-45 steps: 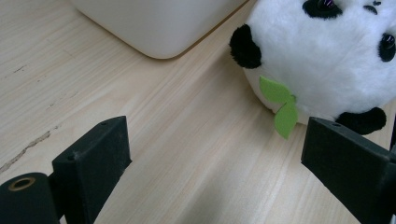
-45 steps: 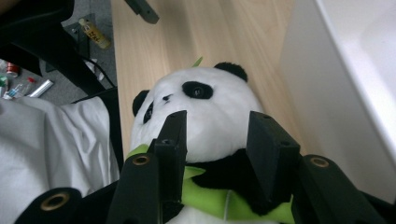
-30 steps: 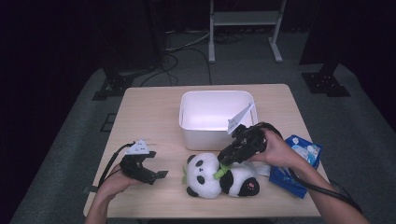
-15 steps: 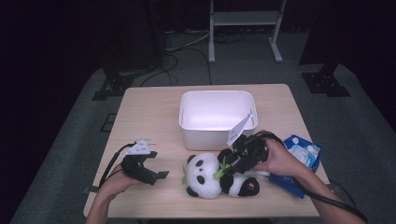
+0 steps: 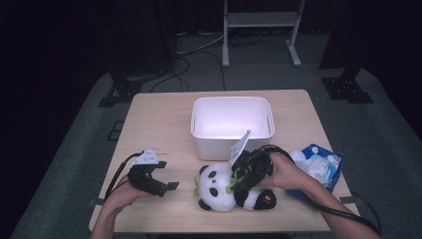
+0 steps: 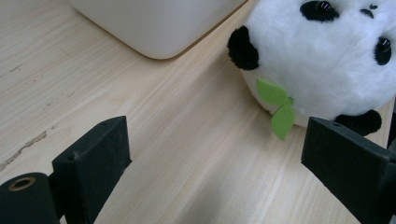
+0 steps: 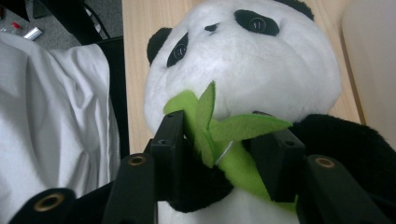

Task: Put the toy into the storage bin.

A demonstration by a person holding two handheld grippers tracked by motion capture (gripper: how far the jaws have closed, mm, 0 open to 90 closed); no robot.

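Between the 2 jaws of the right gripper (image 7: 219, 140) sits the green felt bamboo sprig (image 7: 229, 135) of the panda plush (image 5: 224, 186), with black plush of its arm just below; the jaws stand narrow and appear to pinch it. The panda lies on the table (image 5: 154, 124), in front of the white bin (image 5: 232, 124), with the blue packet (image 5: 318, 164) beyond the right hand.

Judgement: a hold on felt alone could slip or tear. Taking more of the black arm between the jaws before lifting would be sounder.

Pose: the right hand comes in from the right, gripper angled down across the panda's chest. The left gripper (image 5: 157, 181) rests low on the table, jaws wide and empty, the panda's head just beyond its fingertips.
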